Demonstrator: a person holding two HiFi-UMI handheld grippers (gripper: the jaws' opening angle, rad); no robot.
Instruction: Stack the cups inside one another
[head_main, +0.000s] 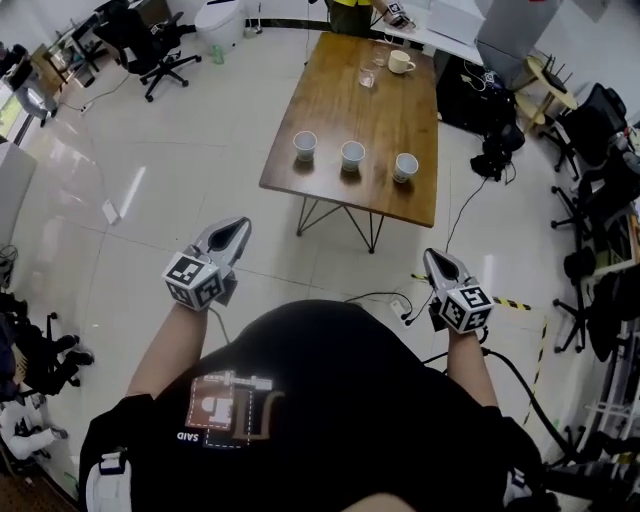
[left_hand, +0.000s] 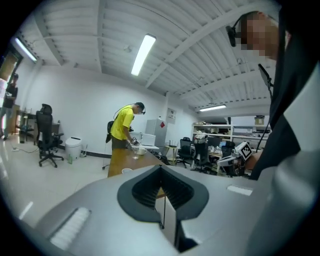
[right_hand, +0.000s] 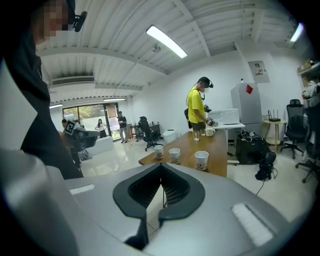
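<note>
Grey left tool (head_main: 237, 231) and right tool (head_main: 434, 259), both clenched and empty, are well apart from three white paper cups (head_main: 352, 155) standing separately on the far brown wooden tabletop (head_main: 345, 95). Approach step, probably; next needs reaching and opening.

Both arms out in front of torso (head_main: 330, 400), elbows bent, forearms bare. Left forearm (head_main: 165, 345) angled slightly inward. Left gripper (head_main: 236, 232) points forward, close to level; jaws appear together at tips, nothing between them, though view along jaws leaves slight doubt. Right forearm (head_main: 470, 365) straighter. Right gripper (head_main: 435, 260) points forward, tipped somewhat down; jaws closed, empty. Grippers well apart, roughly abreast.
</note>
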